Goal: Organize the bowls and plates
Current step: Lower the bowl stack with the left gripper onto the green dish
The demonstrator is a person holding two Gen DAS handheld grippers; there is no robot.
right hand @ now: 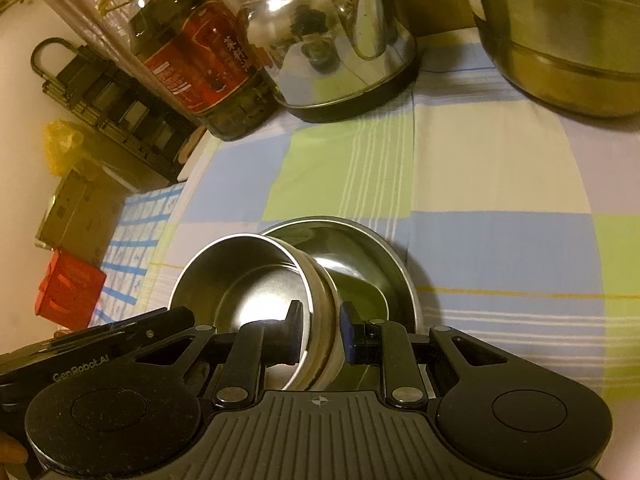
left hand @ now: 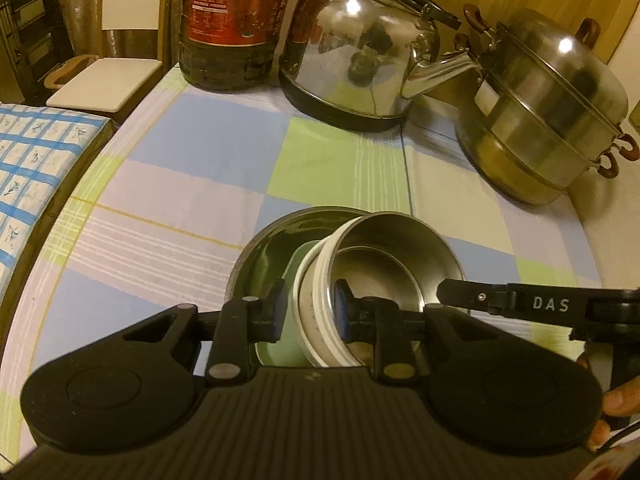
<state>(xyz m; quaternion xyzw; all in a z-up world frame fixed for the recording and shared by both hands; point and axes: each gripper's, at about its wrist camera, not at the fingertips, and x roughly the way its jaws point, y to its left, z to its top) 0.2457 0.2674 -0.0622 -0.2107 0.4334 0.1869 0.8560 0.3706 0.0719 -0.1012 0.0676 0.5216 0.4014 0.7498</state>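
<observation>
Left wrist view
- Left gripper (left hand: 310, 312): its two jaws are nearly shut and they pinch the near wall of the steel bowl, one pad outside and one pad inside.
- Steel bowl (left hand: 396, 248): shiny inside, white band on the outside, tipped up on its side. It sits over the steel plate.
- Green bowl (left hand: 288, 320): pale green, tucked under the steel bowl and touching it. Only a bit of it shows.
- Steel plate (left hand: 264, 248): wide and shallow, flat on the checked cloth (left hand: 200, 184), under both bowls.
- Right gripper: only one black finger (left hand: 460, 292) reaches in from the right, at the bowl's rim.
- Far side of the table: a kettle (left hand: 360, 52), a steamer pot (left hand: 552, 108) and a big oil bottle (left hand: 236, 20), well apart from the bowls.

Right wrist view
- Right gripper (right hand: 320, 332): jaws nearly shut, squeezing the steel bowl's (right hand: 248, 280) wall between the pads.
- Steel plate (right hand: 360, 256): just behind the bowl, lying on the checked cloth (right hand: 480, 184).
- Left gripper (right hand: 120, 328): its black body comes in from the left. I cannot tell how its jaws stand from here.
- Back of the table: the kettle (right hand: 328, 40), the oil bottle (right hand: 192, 52) and the steamer pot (right hand: 560, 40).
</observation>
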